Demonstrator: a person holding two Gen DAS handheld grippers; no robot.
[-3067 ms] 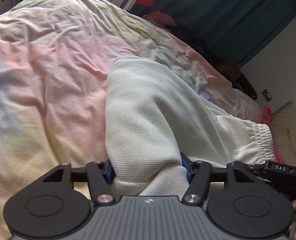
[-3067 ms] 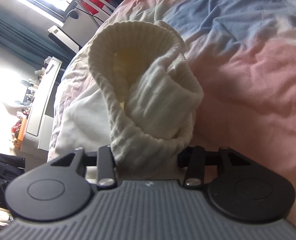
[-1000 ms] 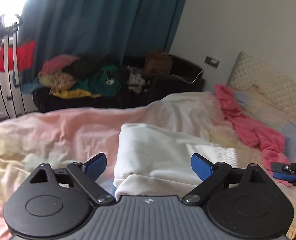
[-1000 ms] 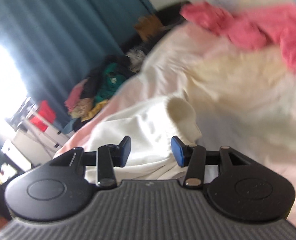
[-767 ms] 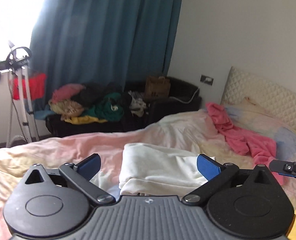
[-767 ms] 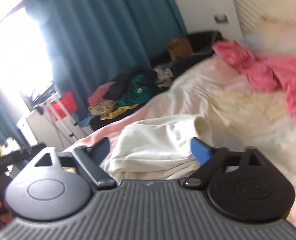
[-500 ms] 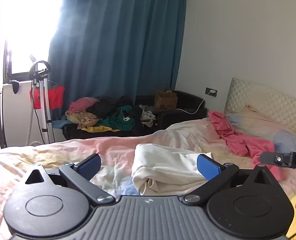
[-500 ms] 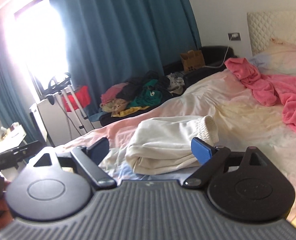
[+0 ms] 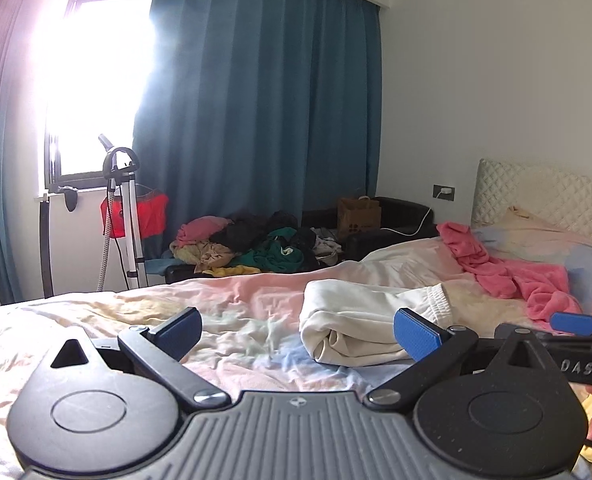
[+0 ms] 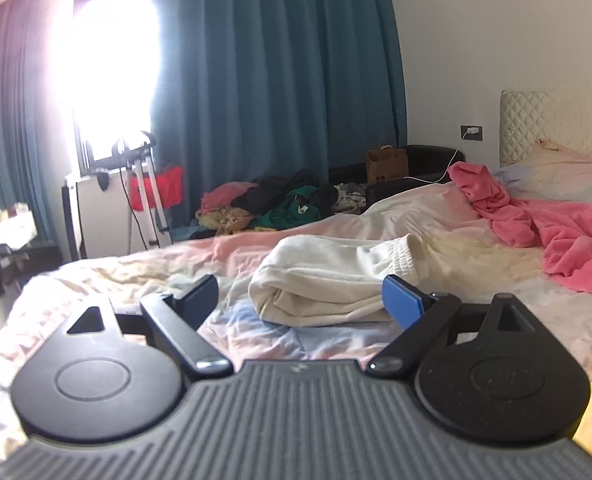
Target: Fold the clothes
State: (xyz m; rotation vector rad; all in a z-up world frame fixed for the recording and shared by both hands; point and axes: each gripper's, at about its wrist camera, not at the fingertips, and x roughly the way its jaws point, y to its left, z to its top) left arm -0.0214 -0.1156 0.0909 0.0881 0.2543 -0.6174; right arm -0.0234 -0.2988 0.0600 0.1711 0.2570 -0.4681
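Observation:
A cream-white garment (image 9: 359, 324) lies folded into a compact bundle on the pastel bedspread (image 9: 232, 320); it also shows in the right wrist view (image 10: 335, 276). My left gripper (image 9: 297, 330) is open and empty, held back from the bundle and above the bed. My right gripper (image 10: 301, 296) is open and empty too, a short way in front of the bundle. The right gripper's blue pad (image 9: 573, 323) shows at the right edge of the left wrist view.
A pink blanket (image 9: 507, 276) lies crumpled on the bed near the quilted headboard (image 9: 543, 196). Beyond the bed stand a pile of clothes (image 9: 256, 248) on a dark sofa, a cardboard bag (image 9: 357, 214), a garment steamer stand (image 9: 126, 216) and teal curtains (image 9: 264, 120).
Both grippers have let go of the white garment, opened wide and pulled back and up from the bed. The garment now lies folded on the bedspread.

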